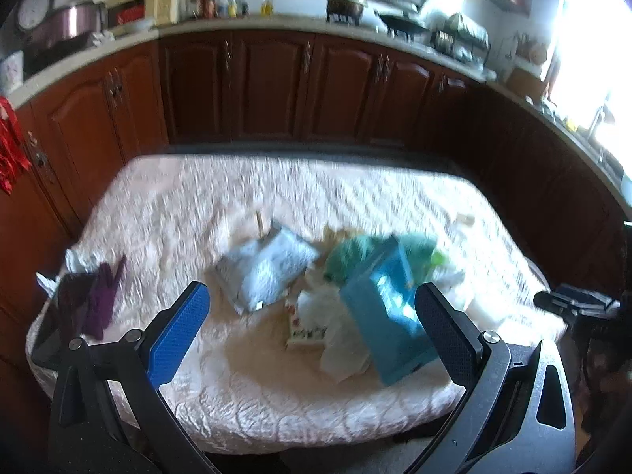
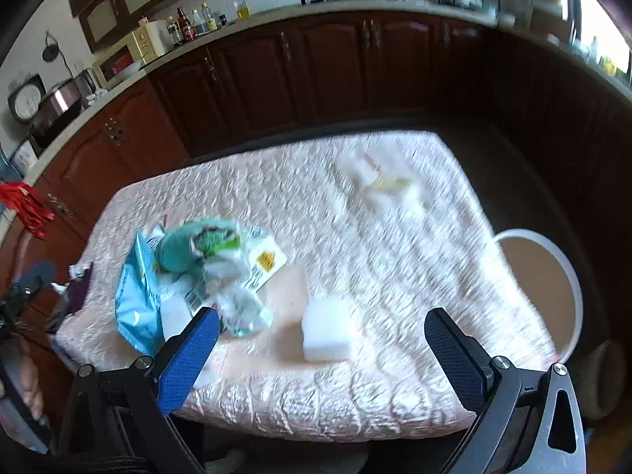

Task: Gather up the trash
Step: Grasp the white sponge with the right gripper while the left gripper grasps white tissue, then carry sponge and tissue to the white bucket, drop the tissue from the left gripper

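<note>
Crumpled trash (image 1: 335, 288) on quilted tablecloth (image 1: 237, 205)

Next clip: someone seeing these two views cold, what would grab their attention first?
Probably the heap of wrappers and bags near the left side of the quilted table cover, with a blue packet most vivid among them. Next, the white block lying alone near the front edge, between the open right tongs. The white bucket stands beside the table on its right, and the left tongs hang open over the heap.
</note>
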